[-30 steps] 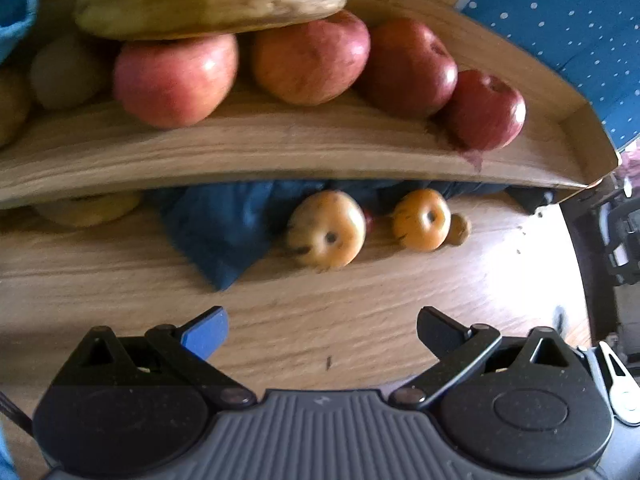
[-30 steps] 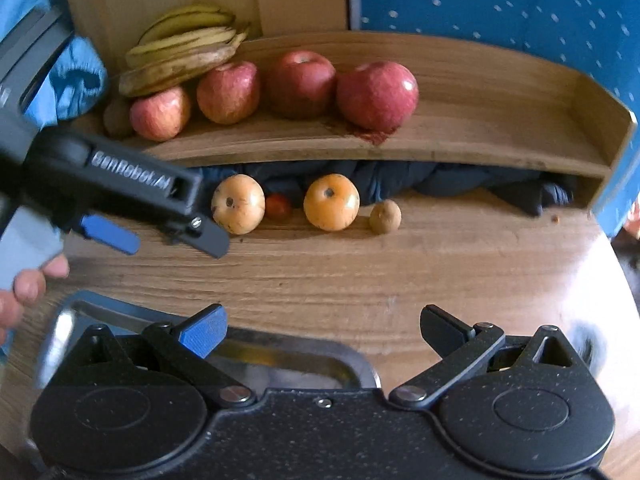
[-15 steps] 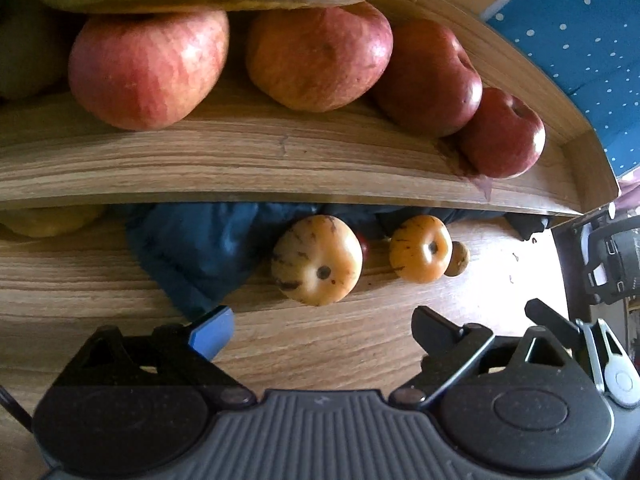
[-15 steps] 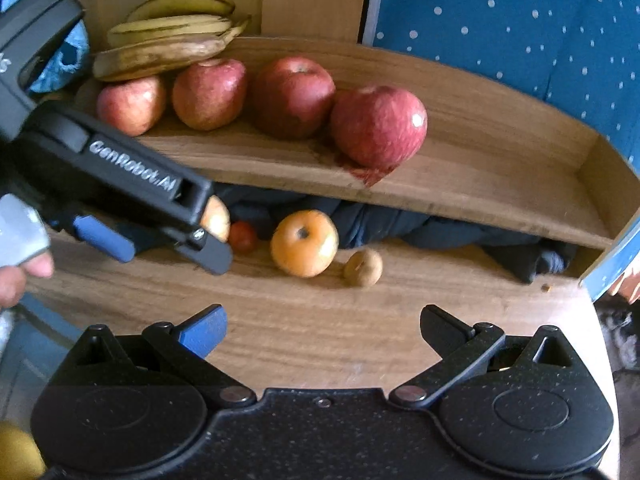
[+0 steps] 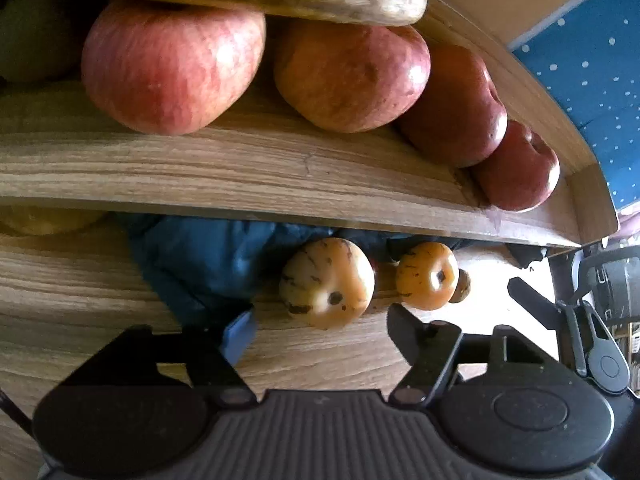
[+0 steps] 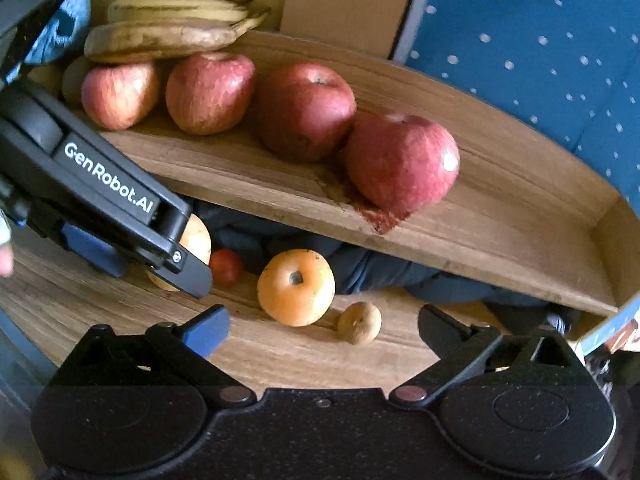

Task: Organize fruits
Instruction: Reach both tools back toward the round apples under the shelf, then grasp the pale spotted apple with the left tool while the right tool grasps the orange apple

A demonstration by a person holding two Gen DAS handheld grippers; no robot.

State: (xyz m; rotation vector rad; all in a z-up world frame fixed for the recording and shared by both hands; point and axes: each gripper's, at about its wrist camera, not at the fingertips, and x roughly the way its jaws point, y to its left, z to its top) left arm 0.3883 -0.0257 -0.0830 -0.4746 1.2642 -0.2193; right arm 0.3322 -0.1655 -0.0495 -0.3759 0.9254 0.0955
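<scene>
A pale orange fruit [image 5: 326, 288] lies on the wooden table under the shelf. It sits between the fingers of my left gripper [image 5: 320, 326], whose jaws are closing; a gap still shows on each side. A deeper orange fruit [image 6: 296, 288] lies to its right, just ahead of my right gripper [image 6: 324, 320]. That gripper's jaws are wide and closing slightly, with nothing between them. In the right wrist view my left gripper [image 6: 158, 276] hides most of the pale fruit [image 6: 198, 240]. A small red fruit [image 6: 226, 266] and a small brown fruit [image 6: 359, 323] lie nearby.
A wooden shelf [image 6: 500, 216] above the table holds several red apples [image 6: 400, 160] and a bunch of bananas [image 6: 180, 24]. A dark blue cloth [image 5: 208, 264] is bunched under the shelf behind the fruits. A blue dotted wall [image 6: 540, 60] stands behind on the right.
My left gripper came closer to the pale fruit and its jaws narrowed around it. My right gripper moved right and nearer to the orange fruit; the metal tray left its view.
</scene>
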